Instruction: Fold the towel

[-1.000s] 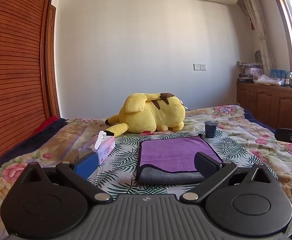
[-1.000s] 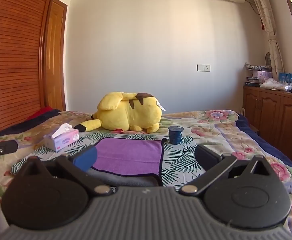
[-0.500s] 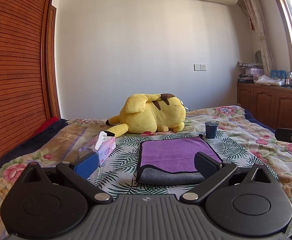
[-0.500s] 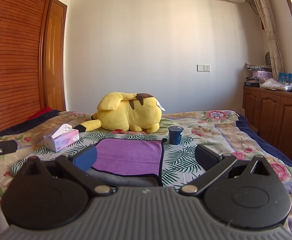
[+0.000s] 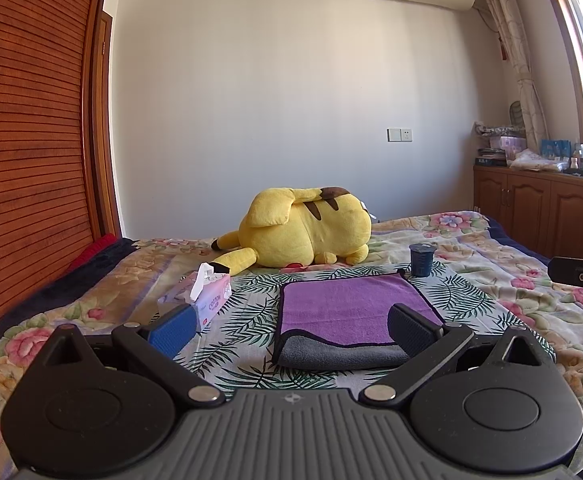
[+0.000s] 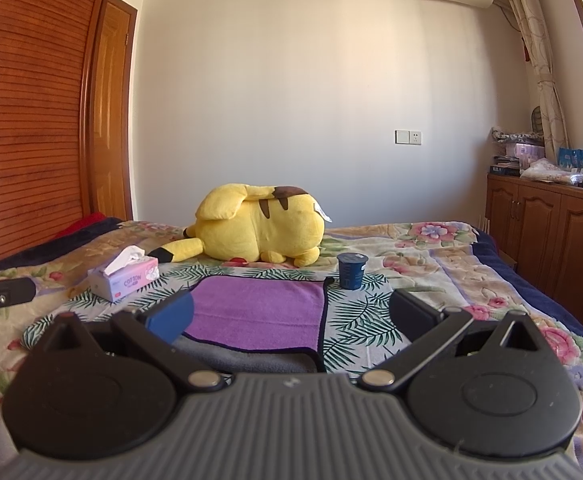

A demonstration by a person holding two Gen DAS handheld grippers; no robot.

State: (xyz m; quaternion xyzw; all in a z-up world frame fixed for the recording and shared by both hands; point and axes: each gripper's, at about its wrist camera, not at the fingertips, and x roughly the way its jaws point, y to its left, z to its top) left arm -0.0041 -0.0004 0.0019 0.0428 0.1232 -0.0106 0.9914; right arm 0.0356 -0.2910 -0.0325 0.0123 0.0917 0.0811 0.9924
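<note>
Where the work sits: the towel (image 5: 351, 312) lies flat on the palm-leaf part of the bedspread (image 5: 511, 300), purple face up, with a grey layer showing along its near edge; it looks folded at least once, though that is a judgement.
Left gripper (image 5: 291, 330): fingers spread wide, holding nothing, poised short of the near edge.
Right gripper (image 6: 291, 314): likewise spread and empty, with the towel's right edge between its fingers.
Doing the step well: each gripper should probably pinch one near corner, catching every layer, then lift evenly together.
Neighbours to mind: dark cup (image 5: 421, 260) just past the far right corner; tissue box (image 5: 207, 298) to the left; yellow plush (image 5: 303, 236) behind.
</note>
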